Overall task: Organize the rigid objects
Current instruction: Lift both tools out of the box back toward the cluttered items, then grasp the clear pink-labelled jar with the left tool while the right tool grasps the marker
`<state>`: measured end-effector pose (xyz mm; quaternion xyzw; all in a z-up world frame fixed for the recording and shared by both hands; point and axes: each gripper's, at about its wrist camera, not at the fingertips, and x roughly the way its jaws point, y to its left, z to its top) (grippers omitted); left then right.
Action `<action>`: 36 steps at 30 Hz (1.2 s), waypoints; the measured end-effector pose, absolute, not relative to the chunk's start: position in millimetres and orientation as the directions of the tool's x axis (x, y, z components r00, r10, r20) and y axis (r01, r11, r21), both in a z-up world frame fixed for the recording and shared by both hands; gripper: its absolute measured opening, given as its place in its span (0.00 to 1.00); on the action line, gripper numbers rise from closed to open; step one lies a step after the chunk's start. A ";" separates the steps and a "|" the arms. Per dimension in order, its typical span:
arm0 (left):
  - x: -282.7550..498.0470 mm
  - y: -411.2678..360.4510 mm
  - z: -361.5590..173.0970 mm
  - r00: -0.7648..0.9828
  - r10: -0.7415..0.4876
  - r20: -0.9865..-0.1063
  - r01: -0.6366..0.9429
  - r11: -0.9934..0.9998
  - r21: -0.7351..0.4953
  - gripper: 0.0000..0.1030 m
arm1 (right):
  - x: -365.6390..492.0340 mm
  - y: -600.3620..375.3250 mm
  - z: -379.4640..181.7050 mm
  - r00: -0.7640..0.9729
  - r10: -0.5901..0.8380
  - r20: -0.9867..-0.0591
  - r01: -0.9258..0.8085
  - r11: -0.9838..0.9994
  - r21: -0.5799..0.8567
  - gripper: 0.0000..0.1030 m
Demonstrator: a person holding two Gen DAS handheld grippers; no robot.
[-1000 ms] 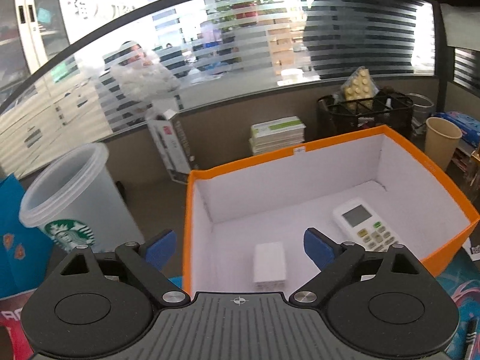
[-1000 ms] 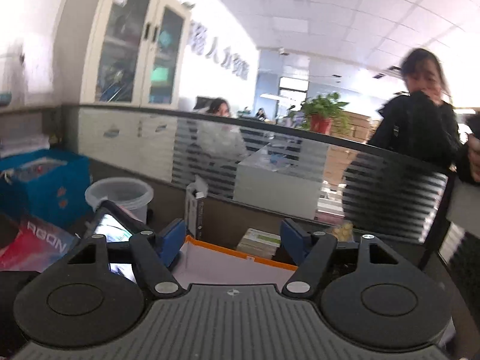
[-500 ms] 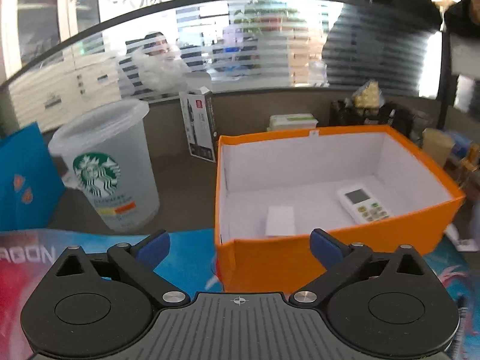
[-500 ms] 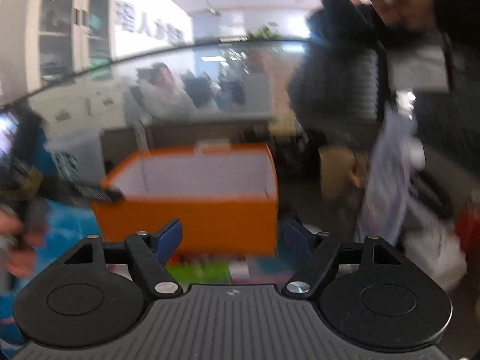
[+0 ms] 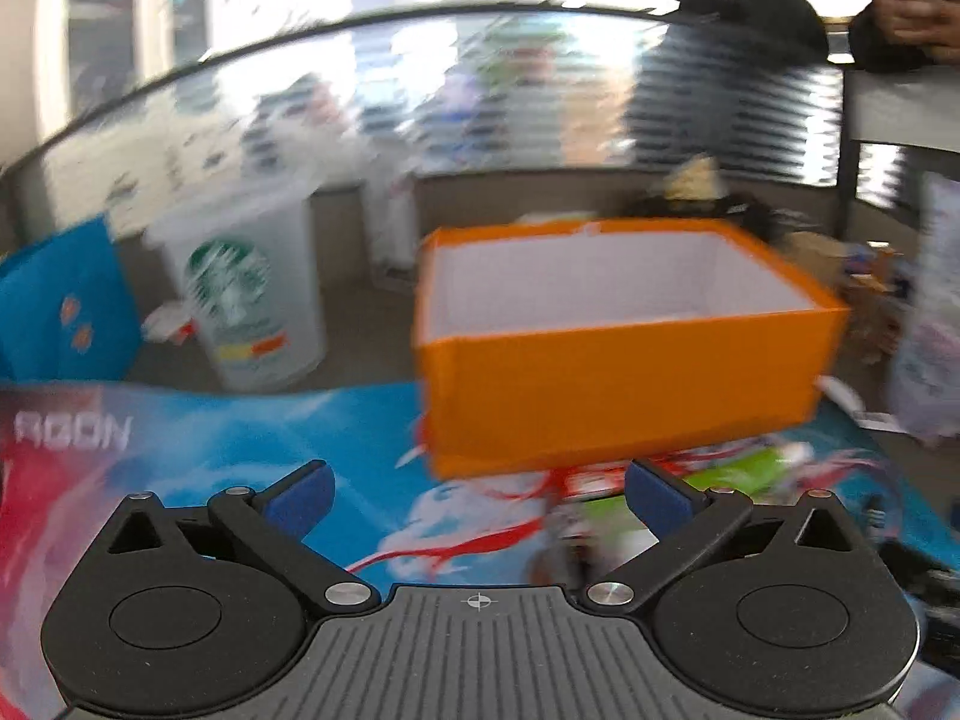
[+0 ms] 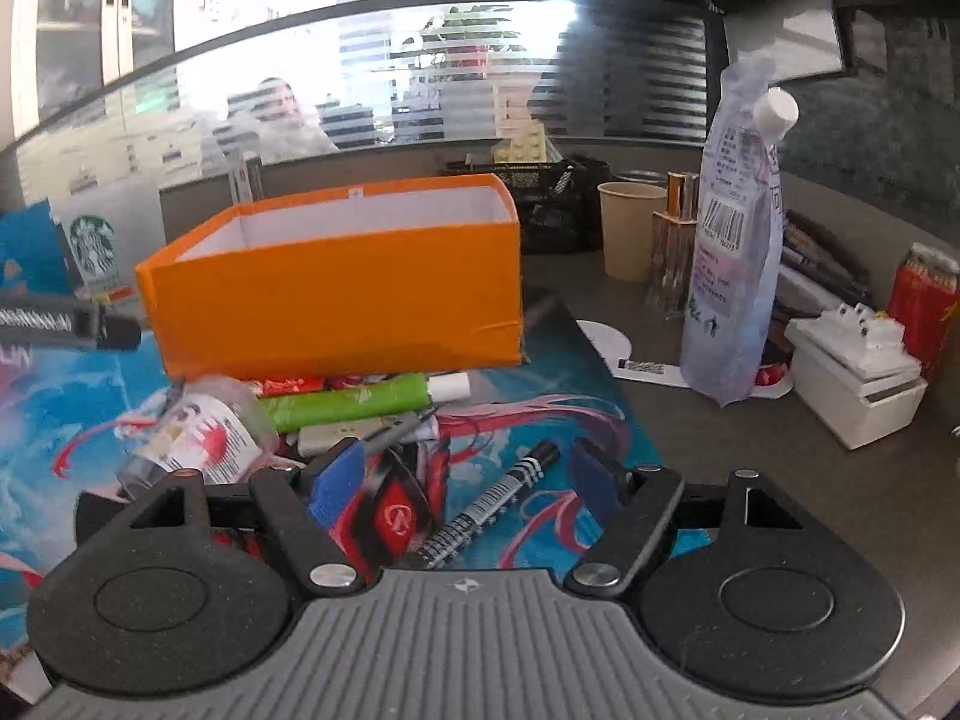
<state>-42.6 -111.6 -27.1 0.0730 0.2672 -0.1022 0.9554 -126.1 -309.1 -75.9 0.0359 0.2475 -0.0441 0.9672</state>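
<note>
while both grippers' fingers gape wide and empty, right gripper (image 6: 462,474) straddles black pen (image 6: 489,504); next: close, lift to orange box (image 6: 336,294) ahead.

Striped glass partition (image 6: 420,90), grey desk (image 6: 750,438)

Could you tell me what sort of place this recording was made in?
Most likely an open-plan office desk: a striped glass partition runs behind it, a black mesh desk organizer and a paper cup stand on it, and a filing cabinet is at the back.
</note>
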 end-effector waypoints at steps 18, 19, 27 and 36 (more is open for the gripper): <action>-72.1 -167.1 -77.1 0.824 -0.261 -0.502 0.388 0.907 0.165 0.67 | -130.9 -315.4 -94.5 0.876 -0.105 -0.471 0.129 0.992 0.018 0.72; -71.1 -168.2 -80.5 0.819 -0.256 -0.513 0.388 0.906 0.167 0.65 | -130.8 -315.5 -95.0 0.876 -0.108 -0.470 0.129 0.991 0.013 0.73; -61.9 -173.7 -93.8 0.786 -0.239 -0.570 0.404 0.896 0.182 0.58 | -124.7 -309.3 -100.3 0.870 -0.099 -0.484 0.119 0.993 0.010 0.71; -55.5 -169.2 -104.7 0.763 -0.253 -0.595 0.412 0.900 0.145 0.56 | -113.7 -305.6 -107.8 0.843 -0.097 -0.528 0.146 0.988 0.051 0.43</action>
